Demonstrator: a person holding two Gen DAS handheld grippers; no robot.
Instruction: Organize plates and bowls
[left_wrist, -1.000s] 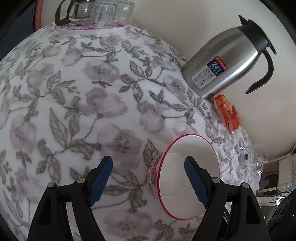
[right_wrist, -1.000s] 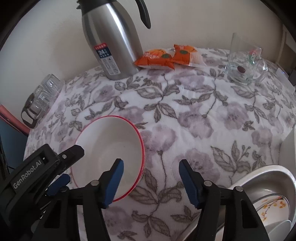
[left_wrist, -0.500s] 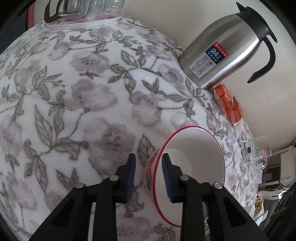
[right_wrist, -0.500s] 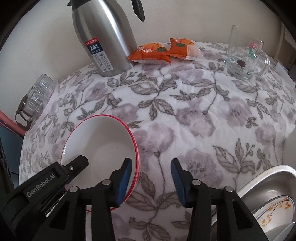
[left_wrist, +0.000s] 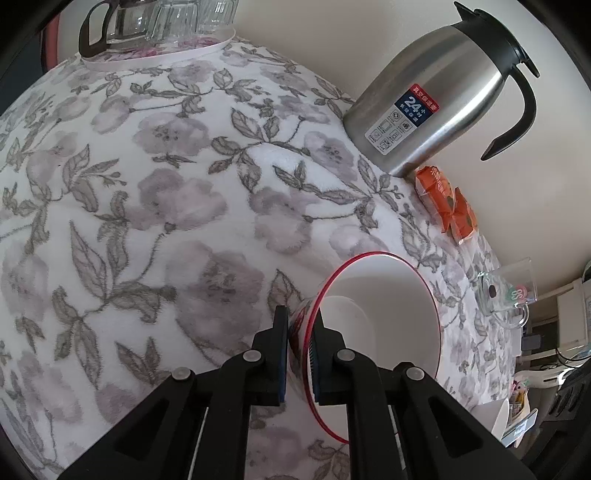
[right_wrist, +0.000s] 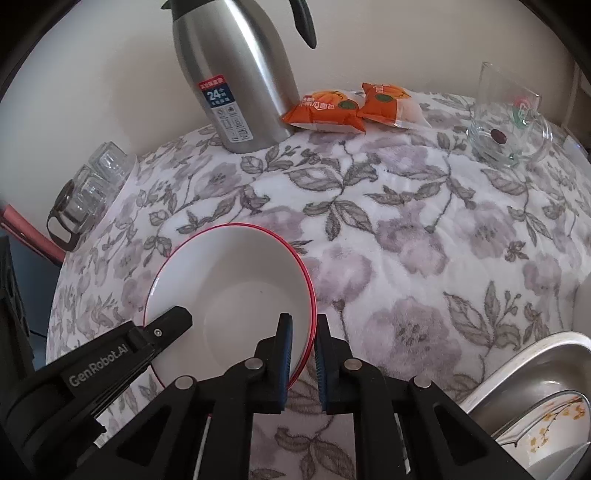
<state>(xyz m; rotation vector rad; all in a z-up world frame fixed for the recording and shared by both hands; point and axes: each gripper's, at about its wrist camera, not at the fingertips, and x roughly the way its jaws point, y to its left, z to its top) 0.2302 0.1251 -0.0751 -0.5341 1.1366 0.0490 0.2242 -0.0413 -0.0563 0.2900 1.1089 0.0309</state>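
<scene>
A white bowl (left_wrist: 388, 325) with a red rim sits on the flowered tablecloth (left_wrist: 166, 192). My left gripper (left_wrist: 301, 334) is shut on the bowl's near left rim, one blue pad inside and one outside. In the right wrist view the same bowl (right_wrist: 236, 280) lies left of centre, and my right gripper (right_wrist: 303, 341) is shut on its right rim. The left gripper's black fingers (right_wrist: 162, 326) reach onto the bowl's left edge there. A metal basin (right_wrist: 546, 373) at the lower right holds a white plate with a yellow flower pattern (right_wrist: 554, 424).
A steel thermos jug (right_wrist: 236, 77) stands at the back by the wall, with two orange snack packets (right_wrist: 351, 107) beside it. A glass mug (right_wrist: 513, 122) sits at the far right. A tray with a glass pot and upturned glasses (left_wrist: 162, 26) is at the far left.
Both grippers have gone from wide open to shut on opposite sides of the bowl's rim. The bowl has stayed on the cloth.
</scene>
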